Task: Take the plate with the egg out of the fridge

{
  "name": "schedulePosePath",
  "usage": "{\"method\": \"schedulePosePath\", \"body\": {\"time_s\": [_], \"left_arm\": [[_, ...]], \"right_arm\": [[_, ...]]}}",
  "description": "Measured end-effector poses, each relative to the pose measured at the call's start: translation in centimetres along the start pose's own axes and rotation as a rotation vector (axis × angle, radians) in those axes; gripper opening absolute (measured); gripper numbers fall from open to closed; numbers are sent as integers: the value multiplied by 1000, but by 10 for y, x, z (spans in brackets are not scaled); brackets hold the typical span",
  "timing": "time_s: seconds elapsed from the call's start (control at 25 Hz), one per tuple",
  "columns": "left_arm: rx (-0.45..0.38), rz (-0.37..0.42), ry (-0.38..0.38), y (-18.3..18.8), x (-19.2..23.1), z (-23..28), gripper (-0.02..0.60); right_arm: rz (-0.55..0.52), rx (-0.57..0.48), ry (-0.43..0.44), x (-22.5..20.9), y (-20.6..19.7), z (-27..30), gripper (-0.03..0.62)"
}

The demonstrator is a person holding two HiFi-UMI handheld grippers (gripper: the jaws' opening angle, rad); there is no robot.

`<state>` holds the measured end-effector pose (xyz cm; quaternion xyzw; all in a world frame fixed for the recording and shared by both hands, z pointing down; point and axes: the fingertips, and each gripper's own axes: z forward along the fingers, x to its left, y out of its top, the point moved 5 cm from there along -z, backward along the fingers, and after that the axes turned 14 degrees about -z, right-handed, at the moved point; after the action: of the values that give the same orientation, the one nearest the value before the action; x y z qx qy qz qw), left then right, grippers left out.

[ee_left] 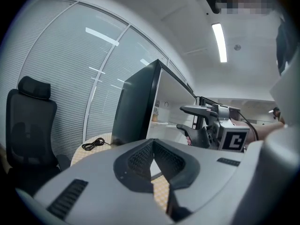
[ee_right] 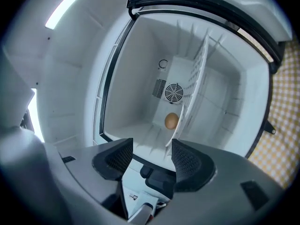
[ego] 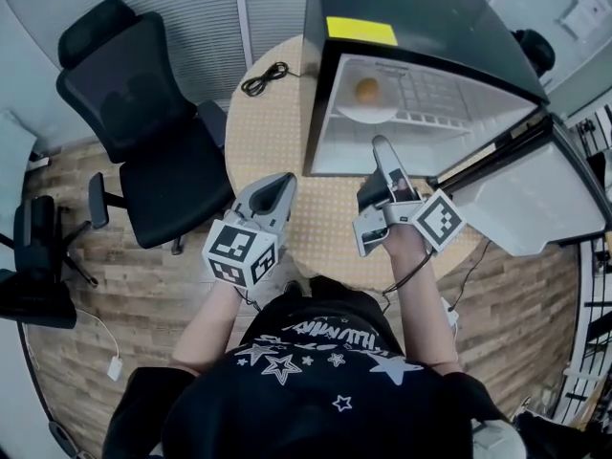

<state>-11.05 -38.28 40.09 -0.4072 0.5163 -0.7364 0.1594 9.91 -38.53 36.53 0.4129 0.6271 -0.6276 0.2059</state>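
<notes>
A black mini fridge (ego: 411, 27) stands on the round table with its door (ego: 535, 189) swung open to the right. Inside, a brown egg (ego: 366, 90) lies on a white plate (ego: 368, 115) on the wire shelf. My right gripper (ego: 371, 170) is just in front of the fridge's opening, open and empty. The right gripper view looks into the white interior: the egg (ee_right: 171, 121) is deep inside, beyond the right gripper (ee_right: 152, 156), which is rolled onto its side. My left gripper (ego: 285, 182) is shut and empty, over the table left of the fridge; its pads (ee_left: 140, 158) meet.
A black cable (ego: 265, 77) lies coiled on the table (ego: 268, 132) left of the fridge. A black office chair (ego: 143, 132) stands close at the table's left. A fan grille (ee_right: 174, 93) sits on the fridge's back wall. The open door blocks the right side.
</notes>
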Motion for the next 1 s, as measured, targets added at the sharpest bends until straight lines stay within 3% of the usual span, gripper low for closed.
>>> {"method": "schedulePosePath", "body": {"time_s": [0.36, 0.8, 1.0], "left_arm": [[-21, 10, 55, 7, 12, 9, 8], [2, -12, 72, -1, 17, 29, 8], [9, -24, 73, -7, 15, 31, 8]], "right_arm": [[257, -40, 12, -27, 7, 31, 242], [340, -31, 36, -41, 10, 57, 242], [340, -24, -24, -49, 6, 58, 234]]}}
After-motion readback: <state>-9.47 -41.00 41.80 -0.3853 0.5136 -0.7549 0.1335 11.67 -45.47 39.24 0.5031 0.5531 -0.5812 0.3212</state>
